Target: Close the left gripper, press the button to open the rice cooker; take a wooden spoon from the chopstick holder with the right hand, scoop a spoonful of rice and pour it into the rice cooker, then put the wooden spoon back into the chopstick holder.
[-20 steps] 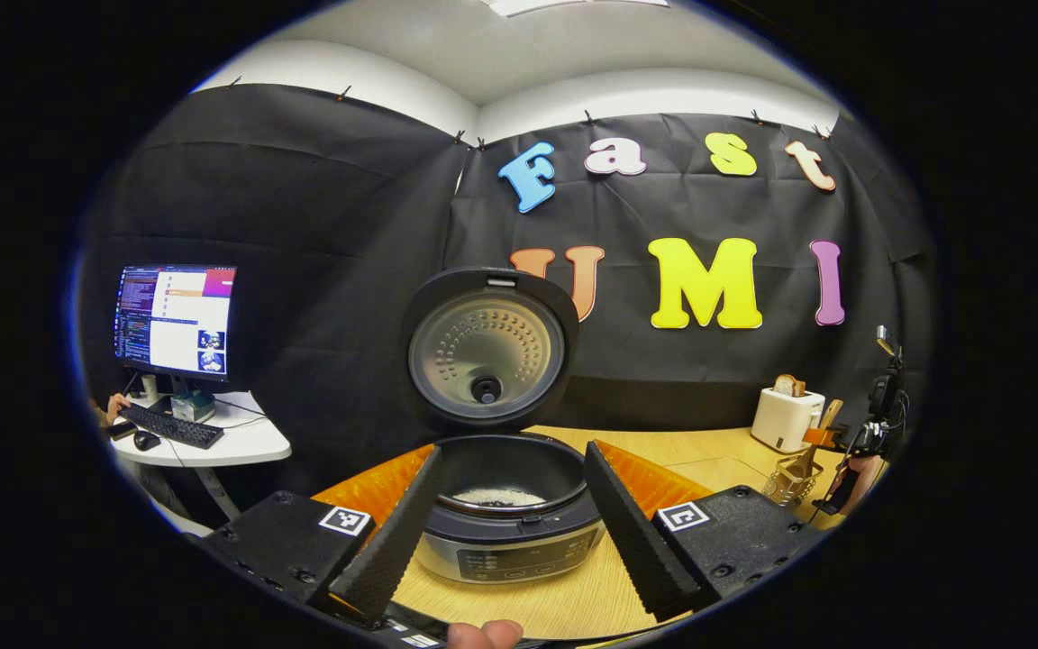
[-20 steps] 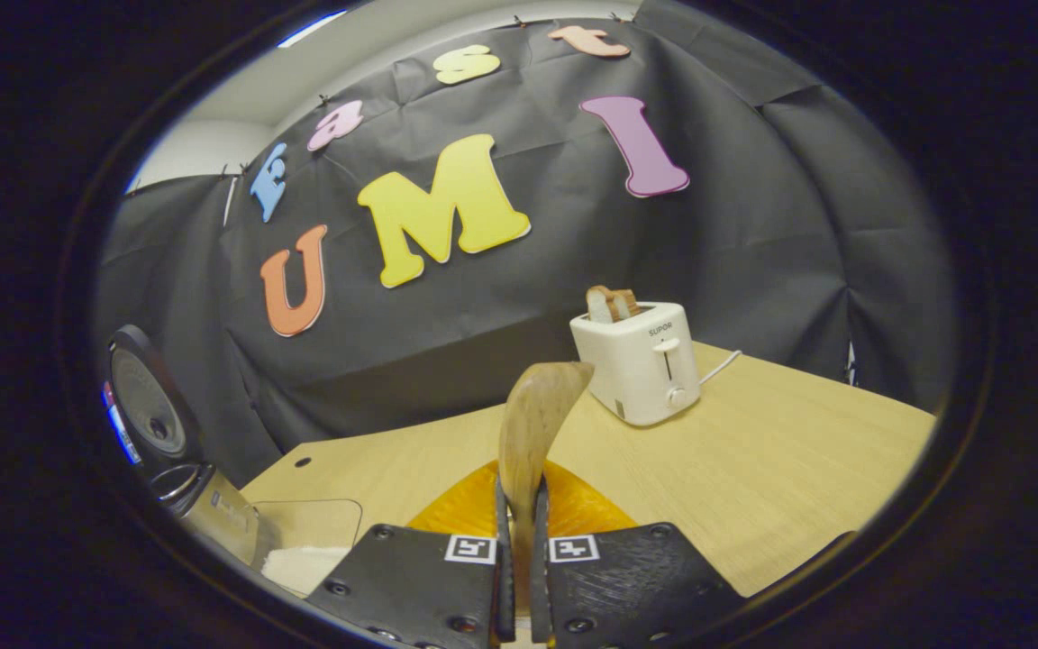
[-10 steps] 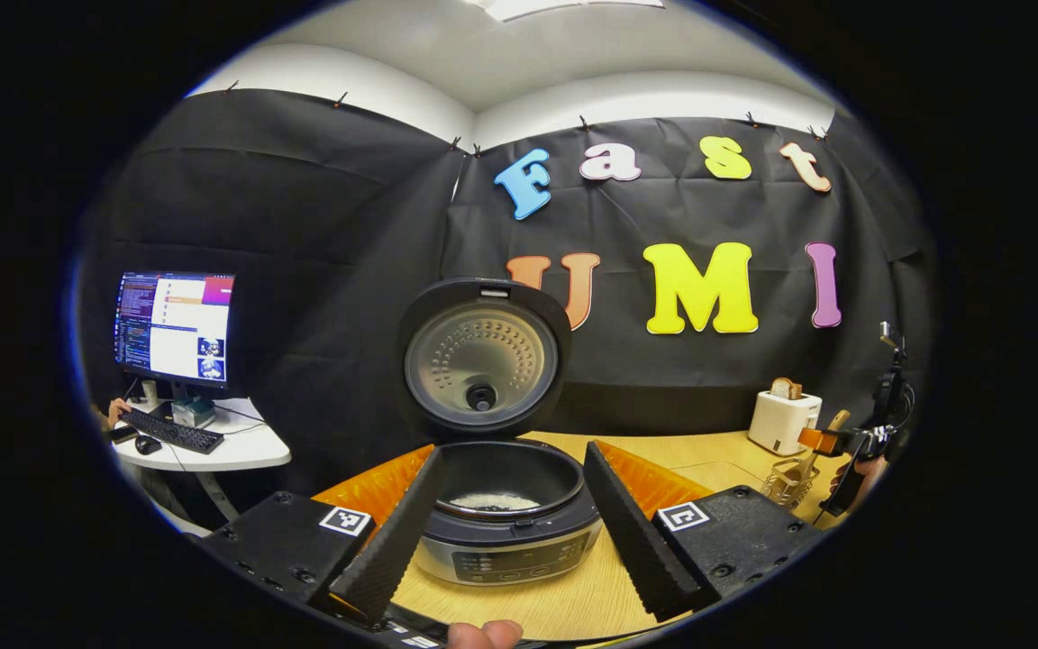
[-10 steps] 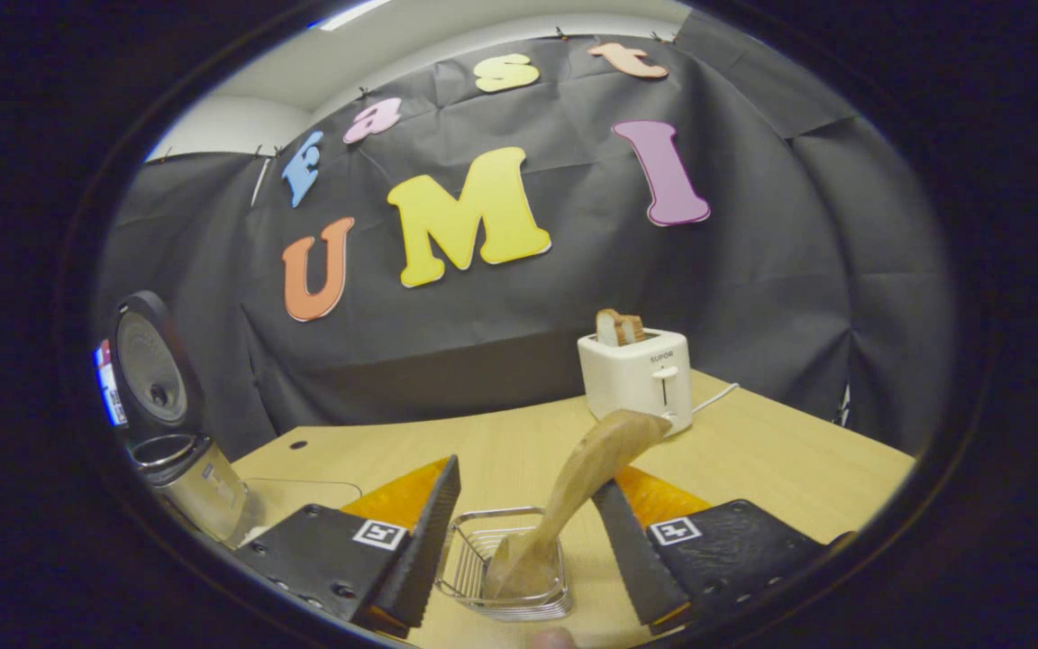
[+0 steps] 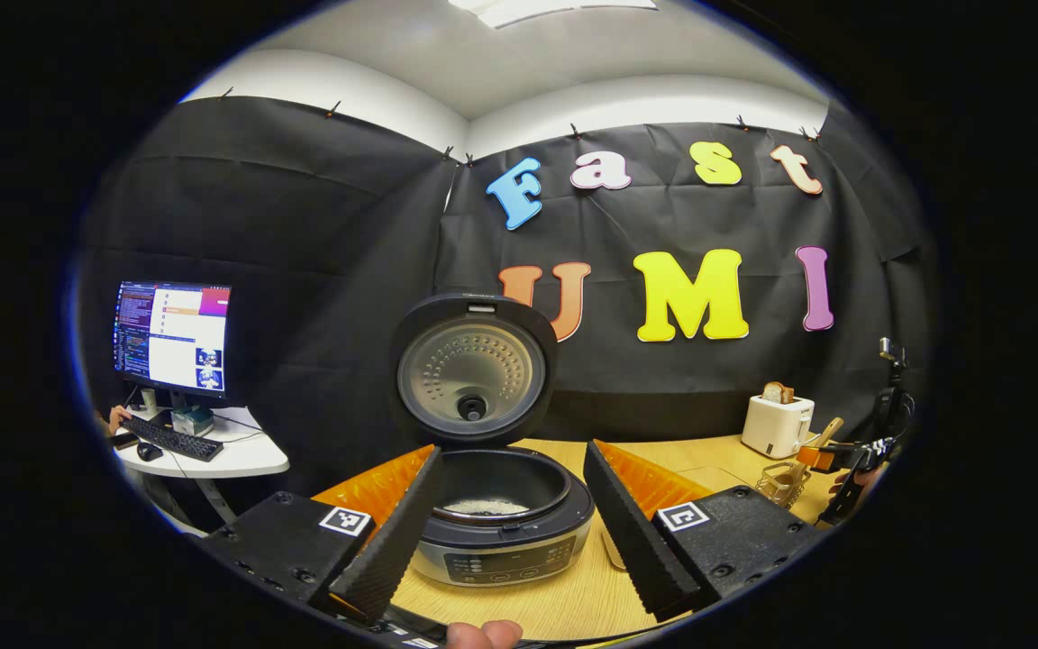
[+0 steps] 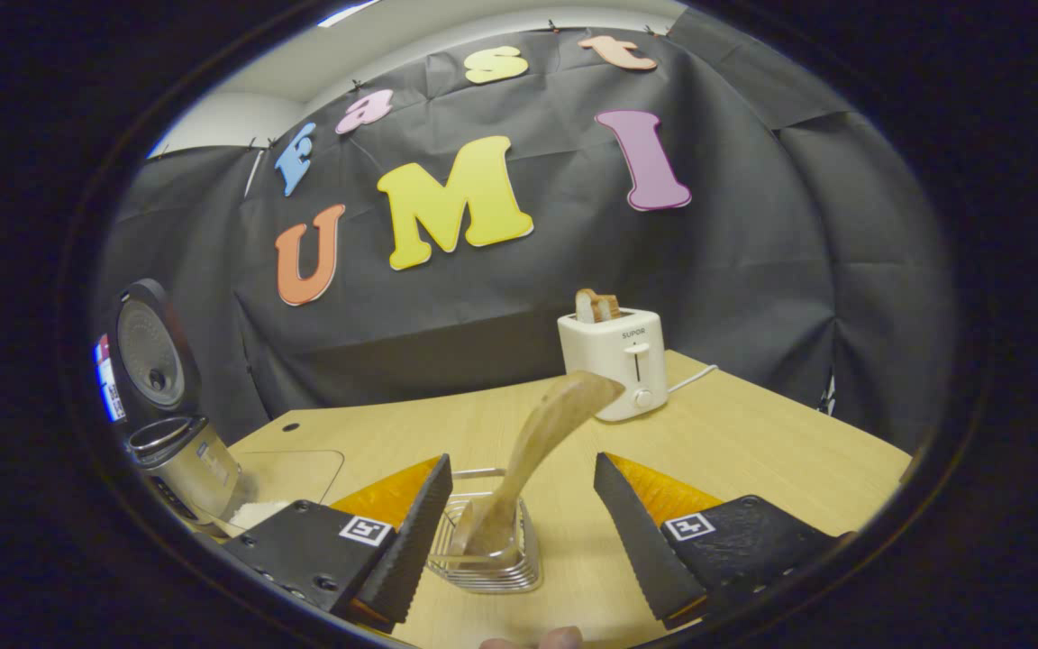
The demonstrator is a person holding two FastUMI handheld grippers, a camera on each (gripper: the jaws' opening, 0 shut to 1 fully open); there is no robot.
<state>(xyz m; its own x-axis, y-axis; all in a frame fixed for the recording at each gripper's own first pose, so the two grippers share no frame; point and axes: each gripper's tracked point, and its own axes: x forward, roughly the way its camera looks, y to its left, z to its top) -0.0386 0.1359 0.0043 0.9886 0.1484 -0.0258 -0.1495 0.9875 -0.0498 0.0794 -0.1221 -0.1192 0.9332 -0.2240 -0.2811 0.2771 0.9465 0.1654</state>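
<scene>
The rice cooker (image 5: 501, 527) stands with its lid (image 5: 472, 370) raised upright and a little white rice in the pot (image 5: 486, 506). My left gripper (image 5: 510, 527) is open in front of it, fingers on either side of the pot, not touching. In the right gripper view the wooden spoon (image 6: 537, 442) leans in the wire chopstick holder (image 6: 483, 554), bowl end up and tilted right. My right gripper (image 6: 519, 541) is open around the holder, fingers apart from the spoon. The cooker (image 6: 181, 460) sits at the far left there. The holder (image 5: 780, 482) and right gripper (image 5: 834, 455) also appear at the right.
A white toaster (image 6: 618, 365) with bread stands at the back of the wooden table (image 6: 753, 451). A clear container of rice (image 6: 280, 491) lies beside the cooker. A side desk with a monitor (image 5: 172, 338) and keyboard is at the far left, with a person's hand on it.
One second ago my right gripper was shut on the spoon; it has since opened and left the spoon standing in the holder, then backed off slightly. The left gripper drew back a little from the cooker.
</scene>
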